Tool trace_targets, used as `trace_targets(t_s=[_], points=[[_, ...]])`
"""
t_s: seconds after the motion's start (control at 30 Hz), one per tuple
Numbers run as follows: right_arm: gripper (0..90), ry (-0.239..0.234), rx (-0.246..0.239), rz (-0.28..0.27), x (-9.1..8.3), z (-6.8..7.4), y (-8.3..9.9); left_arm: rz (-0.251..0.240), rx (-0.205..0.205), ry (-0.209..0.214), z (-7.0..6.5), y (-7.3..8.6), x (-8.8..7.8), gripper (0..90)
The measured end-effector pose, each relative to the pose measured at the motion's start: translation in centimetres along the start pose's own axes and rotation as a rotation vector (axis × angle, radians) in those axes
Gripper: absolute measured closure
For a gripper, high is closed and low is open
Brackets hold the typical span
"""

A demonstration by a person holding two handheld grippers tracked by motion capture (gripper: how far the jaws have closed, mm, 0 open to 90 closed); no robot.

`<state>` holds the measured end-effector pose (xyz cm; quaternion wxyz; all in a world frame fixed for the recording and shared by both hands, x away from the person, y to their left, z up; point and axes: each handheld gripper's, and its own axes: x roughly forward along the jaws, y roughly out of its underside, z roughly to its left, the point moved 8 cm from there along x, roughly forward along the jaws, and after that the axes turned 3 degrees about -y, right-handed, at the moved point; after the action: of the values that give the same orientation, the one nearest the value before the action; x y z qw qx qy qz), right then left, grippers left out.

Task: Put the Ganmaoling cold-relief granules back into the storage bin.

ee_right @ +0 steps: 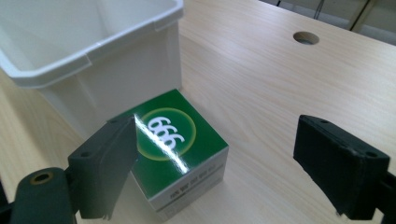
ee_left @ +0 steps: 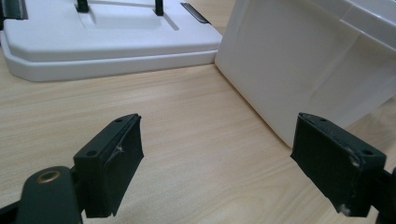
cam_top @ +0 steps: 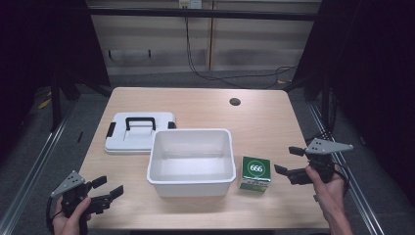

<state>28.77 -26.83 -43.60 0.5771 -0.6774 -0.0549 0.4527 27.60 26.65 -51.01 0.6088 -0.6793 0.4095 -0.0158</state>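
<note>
Green cardboard box w/ white "666" in a circle [cam_top: 255, 172] sits on the light wood counter [cam_top: 264, 117], near edge, just beside the R wall of the white rectangular plastic tub [cam_top: 190, 161]. Right tongs [cam_top: 290, 163] spread wide, hovering just R of box, nothing pinched; in right gripper view box [ee_right: 180, 154] lies by one jaw. Left tongs [cam_top: 108, 188] spread too, at near-L corner, apart from tub [ee_left: 303, 65]. Behind tub: flat white plastic lid w/ black handle [cam_top: 138, 131]. Farther back, round cable hole [cam_top: 235, 102].
</note>
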Motion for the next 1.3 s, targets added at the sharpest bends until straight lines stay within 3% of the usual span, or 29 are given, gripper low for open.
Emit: trace_targets(t_s=[0.1, 0.23, 0.3, 0.77, 0.97, 1.3], points=[[13.3, -0.007, -0.008, -0.006, 0.1, 0.0, -1.3, -0.003, -0.006, -0.001, 0.1, 0.0, 0.0, 16.0], [13.4, 0.004, -0.059, 0.045, 1.1, 0.2, -2.0, -0.002, 0.000, -0.001, 0.1, 0.0, 0.0, 16.0], [13.4, 0.011, -0.055, 0.056, 1.3, 0.2, -2.1, -0.002, 0.000, -0.002, 0.1, 0.0, 0.0, 16.0], [13.7, -0.097, -0.081, 0.202, 2.8, 1.0, -3.2, -0.002, -0.005, 0.002, 0.0, 0.0, 0.1, 16.0], [13.6, -0.102, -0.147, 0.259, 3.4, 1.6, -3.5, -0.001, -0.003, 0.004, 0.0, 0.0, 0.2, 16.0], [13.4, -0.182, -0.211, 0.339, 4.7, 2.1, -3.8, -0.002, -0.006, 0.007, 0.0, -0.1, 0.2, 16.0]])
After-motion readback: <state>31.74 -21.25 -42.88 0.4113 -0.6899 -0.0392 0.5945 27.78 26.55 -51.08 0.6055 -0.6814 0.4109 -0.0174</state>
